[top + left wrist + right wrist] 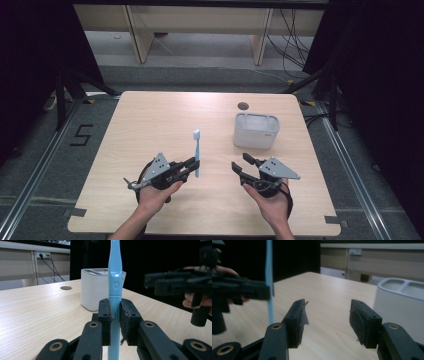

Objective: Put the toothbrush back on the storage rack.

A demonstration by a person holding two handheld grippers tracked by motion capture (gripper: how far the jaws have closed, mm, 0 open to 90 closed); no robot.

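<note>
Now left hand-held gripper [192, 164] grasping toothbrush [196, 151] upright above surface [150, 120]; right hand-held gripper [241, 166] released, empty. Toothbrush not yet in white holder [256, 131]; placing remains.

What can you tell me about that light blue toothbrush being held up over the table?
The toothbrush is slim, light blue and looks like glossy plastic, with a small embossed emblem on the handle and fine ribbing lower down. It stands upright, brush head up, above the wooden table. The jaws of the left gripper are shut on the ribbed part, one pad on each side. Nothing else touches it. A white container stands behind it.
</note>
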